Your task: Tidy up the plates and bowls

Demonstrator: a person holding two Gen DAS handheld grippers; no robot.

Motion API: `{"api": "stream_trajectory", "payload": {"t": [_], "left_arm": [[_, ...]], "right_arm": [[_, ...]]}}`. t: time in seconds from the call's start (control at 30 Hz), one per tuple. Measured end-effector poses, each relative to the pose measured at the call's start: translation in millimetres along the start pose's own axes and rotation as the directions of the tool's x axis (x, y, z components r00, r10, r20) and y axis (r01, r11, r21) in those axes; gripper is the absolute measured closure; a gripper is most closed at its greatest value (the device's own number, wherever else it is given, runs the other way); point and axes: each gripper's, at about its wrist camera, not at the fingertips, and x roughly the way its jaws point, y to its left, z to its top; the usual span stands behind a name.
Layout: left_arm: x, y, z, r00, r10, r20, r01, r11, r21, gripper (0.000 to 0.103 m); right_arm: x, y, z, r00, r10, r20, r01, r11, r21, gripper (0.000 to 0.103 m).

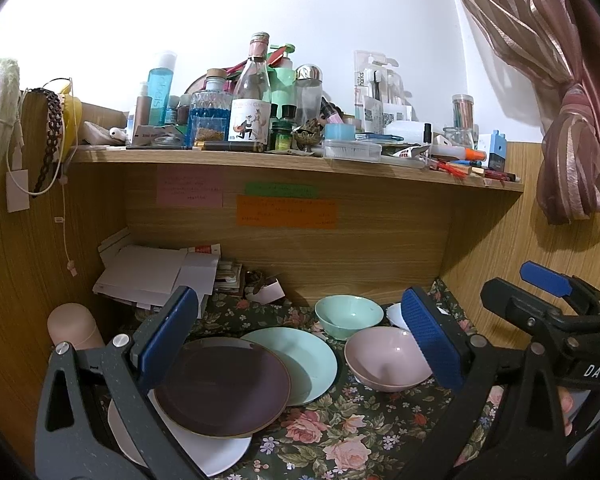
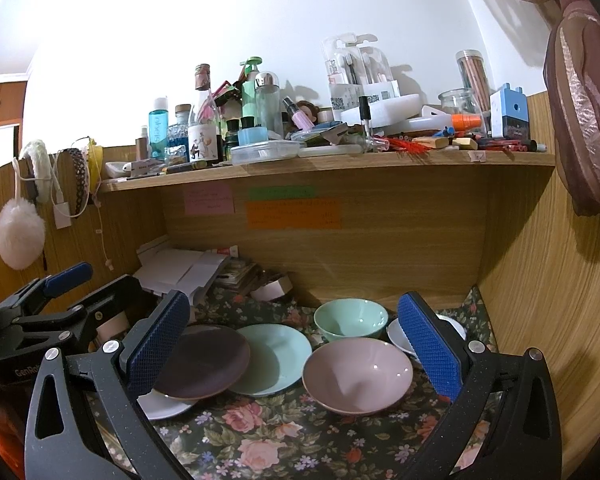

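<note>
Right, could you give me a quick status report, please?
Both grippers open, holding nothing. Purple plate overlapping white plate and green plate; bowls loose beside them. Nothing blocking.

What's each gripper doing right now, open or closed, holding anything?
Left gripper: open, holding nothing.
Right gripper: open, holding nothing.

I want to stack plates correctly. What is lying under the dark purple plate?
A white plate lies under the dark purple plate, which also overlaps the mint plate's edge. Anything beneath its middle is hidden.
</note>
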Motion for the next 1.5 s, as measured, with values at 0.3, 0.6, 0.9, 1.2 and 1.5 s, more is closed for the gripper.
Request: {"api": "stream_trajectory", "payload": {"t": [0.3,0.6,0.9,1.2,1.5], "left_arm": [[1.4,1.7,-1.2,1.000,-0.003,-0.005,0.003,1.000,-0.004,0.000],[14.4,10.1,-9.1,0.999,0.018,-0.036,-0.018,1.000,-0.009,0.000],[47.5,50.6,-33.9,0.982,0.081,-0.173,-0.090,0.995,-0.049,0.000],[84.7,104.0,-72.9,0.928,0.160,-0.337,-0.192,0.979,-0.063,0.000],[111.3,147.4,-100.9,0.869,0.185,-0.460,-0.251,0.964,-0.087,0.008]], "right_arm": [[3.5,-2.1,-1.4,1.000,0.005,-0.008,-0.005,1.000,0.004,0.000],[21.8,-1.5,-10.1,0.998,0.014,-0.061,-0.013,1.000,0.004,0.000],[66.5,3.6,-33.5,0.981,0.036,-0.192,-0.037,0.999,0.001,0.000],[117.8,14.4,-56.9,0.943,0.092,-0.320,-0.100,0.995,-0.008,0.000],[173.3,29.3,-75.6,0.894,0.128,-0.430,-0.155,0.987,-0.029,0.000]]}}
